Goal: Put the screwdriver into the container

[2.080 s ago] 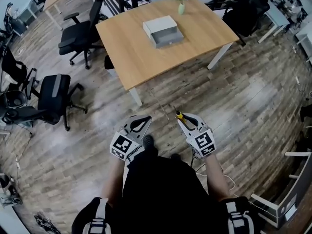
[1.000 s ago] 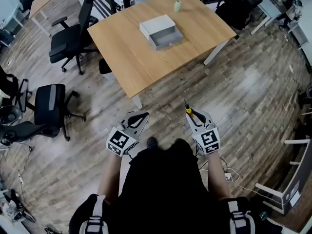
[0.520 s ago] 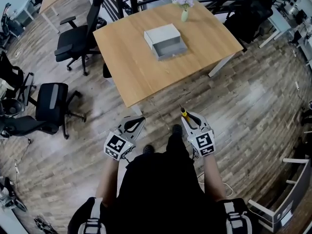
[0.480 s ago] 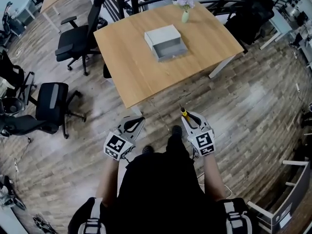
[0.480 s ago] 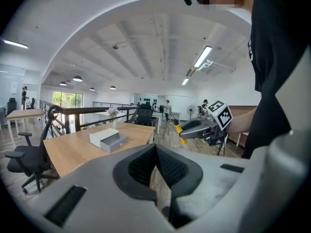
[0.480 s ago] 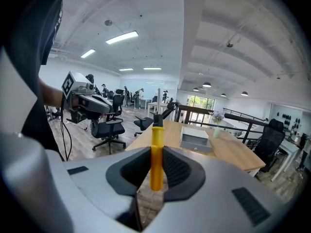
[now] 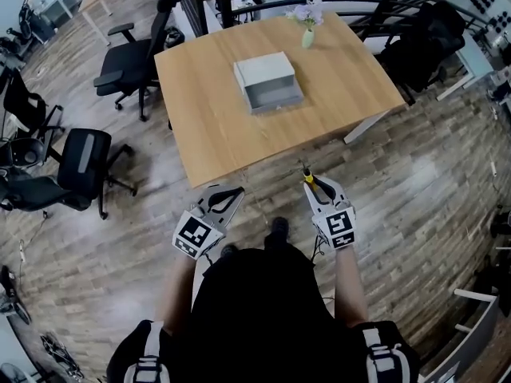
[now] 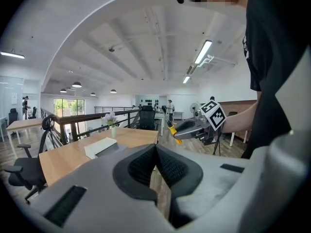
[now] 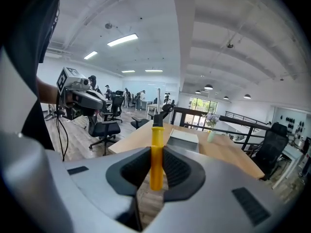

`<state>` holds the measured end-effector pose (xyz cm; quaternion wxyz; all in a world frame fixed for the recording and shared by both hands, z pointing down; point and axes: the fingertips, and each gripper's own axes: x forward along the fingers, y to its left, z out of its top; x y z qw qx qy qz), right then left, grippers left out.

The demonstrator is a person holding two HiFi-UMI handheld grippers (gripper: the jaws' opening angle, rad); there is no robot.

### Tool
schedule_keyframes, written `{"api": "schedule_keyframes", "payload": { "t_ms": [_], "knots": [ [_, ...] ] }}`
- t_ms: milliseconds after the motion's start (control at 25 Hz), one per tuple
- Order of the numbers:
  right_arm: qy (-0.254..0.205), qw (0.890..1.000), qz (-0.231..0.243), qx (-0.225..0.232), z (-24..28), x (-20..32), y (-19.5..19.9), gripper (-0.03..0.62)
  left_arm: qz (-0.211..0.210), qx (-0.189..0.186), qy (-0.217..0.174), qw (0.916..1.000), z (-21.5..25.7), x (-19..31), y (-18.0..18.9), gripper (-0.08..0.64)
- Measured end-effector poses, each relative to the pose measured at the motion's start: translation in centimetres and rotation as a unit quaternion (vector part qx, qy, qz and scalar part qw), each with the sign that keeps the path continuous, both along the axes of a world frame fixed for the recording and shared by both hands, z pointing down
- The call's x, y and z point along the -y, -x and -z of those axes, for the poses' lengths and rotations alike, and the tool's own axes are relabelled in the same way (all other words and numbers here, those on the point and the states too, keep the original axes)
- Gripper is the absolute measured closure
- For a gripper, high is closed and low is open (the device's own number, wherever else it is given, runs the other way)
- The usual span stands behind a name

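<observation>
Plank floor [image 7: 415, 174] underfoot, wooden table [image 7: 207, 118] ahead of both grippers.
Grips the screwdriver [image 9: 156, 149] by its yellow handle in the right gripper [image 7: 313, 183], shaft pointing forward, probably to reach the open grey container [image 7: 268, 82] tip-first; sits well ahead, slightly left of that gripper, on the table. Holds the left gripper [image 7: 226, 198] pinched together on nothing, alongside to the left, seemingly spare. Beyond the container, a flower vase [image 7: 308, 37]; far left, office chairs [image 7: 128, 58]. Only the near table edge between gripper and container.

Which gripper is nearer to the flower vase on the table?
Right. The right gripper sits straight across the table from the vase; the left gripper sits farther out to its left.
</observation>
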<state>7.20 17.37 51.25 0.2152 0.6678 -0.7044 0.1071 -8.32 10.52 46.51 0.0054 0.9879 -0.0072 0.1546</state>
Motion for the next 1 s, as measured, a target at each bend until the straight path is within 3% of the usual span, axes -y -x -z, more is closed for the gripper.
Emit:
{"api": "schedule_keyframes", "payload": {
  "t_ms": [160, 600, 1000],
  "knots": [
    [0.003, 1.0, 0.009, 0.01, -0.9, 0.5, -2.5, 0.505, 0.016, 0.005, -0.006, 0.9998, -0.1, 0.3, -2.1, 0.538],
    [0.002, 0.996, 0.086, 0.009, -0.5, 4.3, -6.8, 0.505, 0.109, 0.008, 0.004, 0.994, -0.4, 2.3, -4.7, 0.538],
    [0.005, 0.99, 0.137, 0.022, -1.4, 5.7, -8.4, 0.505, 0.152, 0.019, 0.003, 0.9882, -1.0, 2.2, -7.1, 0.538]
  ]
}}
